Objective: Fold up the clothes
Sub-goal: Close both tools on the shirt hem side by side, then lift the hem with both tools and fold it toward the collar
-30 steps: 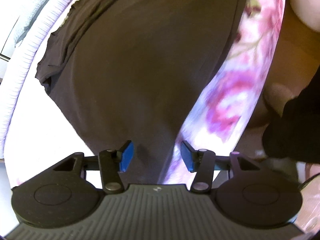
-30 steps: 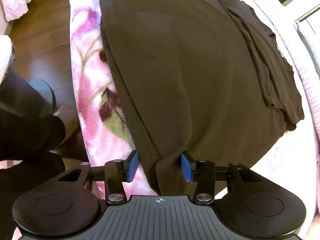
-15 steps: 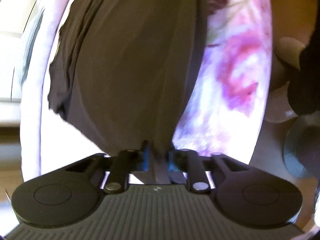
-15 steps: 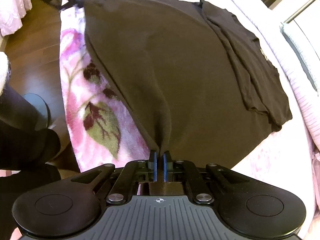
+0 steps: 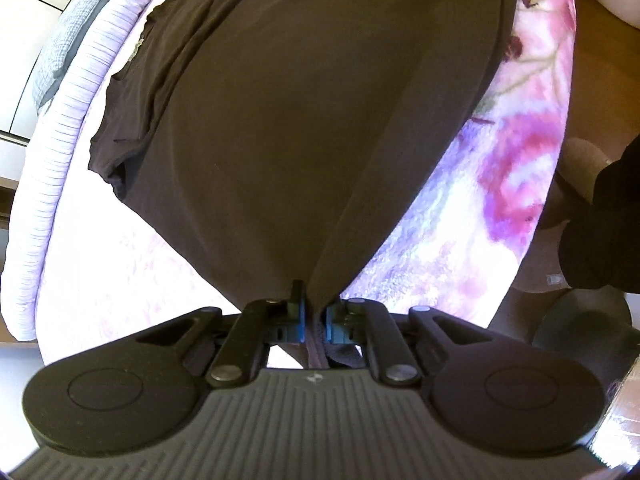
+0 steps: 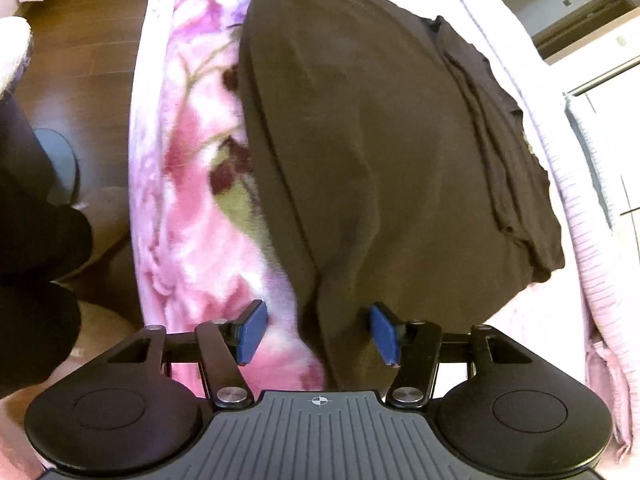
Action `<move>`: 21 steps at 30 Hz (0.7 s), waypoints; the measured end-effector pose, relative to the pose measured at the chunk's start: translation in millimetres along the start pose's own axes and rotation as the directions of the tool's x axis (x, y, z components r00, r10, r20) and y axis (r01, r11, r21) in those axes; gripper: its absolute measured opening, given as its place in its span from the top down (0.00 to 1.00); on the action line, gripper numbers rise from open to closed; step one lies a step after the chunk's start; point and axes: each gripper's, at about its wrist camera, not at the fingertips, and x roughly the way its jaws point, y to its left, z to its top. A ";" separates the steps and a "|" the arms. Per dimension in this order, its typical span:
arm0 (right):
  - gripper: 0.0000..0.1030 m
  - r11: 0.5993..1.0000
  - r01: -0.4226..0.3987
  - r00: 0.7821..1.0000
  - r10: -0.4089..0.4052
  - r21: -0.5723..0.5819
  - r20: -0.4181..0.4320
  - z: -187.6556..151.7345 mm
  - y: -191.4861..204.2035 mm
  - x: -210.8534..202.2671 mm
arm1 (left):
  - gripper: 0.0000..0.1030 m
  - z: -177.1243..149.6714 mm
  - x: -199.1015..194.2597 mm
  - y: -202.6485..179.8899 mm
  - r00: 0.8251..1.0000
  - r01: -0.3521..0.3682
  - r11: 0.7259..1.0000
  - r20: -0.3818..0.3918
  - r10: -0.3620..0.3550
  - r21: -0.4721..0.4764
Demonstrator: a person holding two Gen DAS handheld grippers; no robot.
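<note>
Nearest the cameras, the left hand-held gripper (image 5: 314,316) had just been closing and stood pinched on the near hem of the dark brown garment (image 5: 304,128), a fold of cloth pulled up between its blue pads (image 5: 298,318); the right hand-held gripper (image 6: 318,334) had just been opening, its jaws spread with the garment's near corner lying loose between them, touched by neither pad. Beyond both, the garment lay spread flat on the bed's pink floral blanket (image 6: 192,184), with its folded-over sleeve at the far side near the ribbed lilac bedding (image 5: 60,152). Wooden floor (image 6: 88,48) showed off the bed's edge.
</note>
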 end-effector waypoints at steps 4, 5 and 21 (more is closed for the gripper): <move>0.46 0.990 0.132 0.991 -0.132 -0.057 -0.002 -3.0 -5.5 -2.1 | 0.93 -3.6 -6.0 5.6 1.000 -0.015 1.000 0.009 0.015 0.003; 0.46 0.988 0.143 0.989 -0.145 -0.064 -0.017 -4.5 -7.4 0.1 | 0.93 -4.1 -5.3 5.4 1.000 -0.013 1.000 0.006 0.013 0.009; 0.98 0.995 0.049 0.999 -0.051 -0.085 -0.020 -17.8 -31.9 -39.4 | 0.97 -7.9 -55.6 -3.9 0.998 -0.060 0.998 -0.001 0.060 -0.014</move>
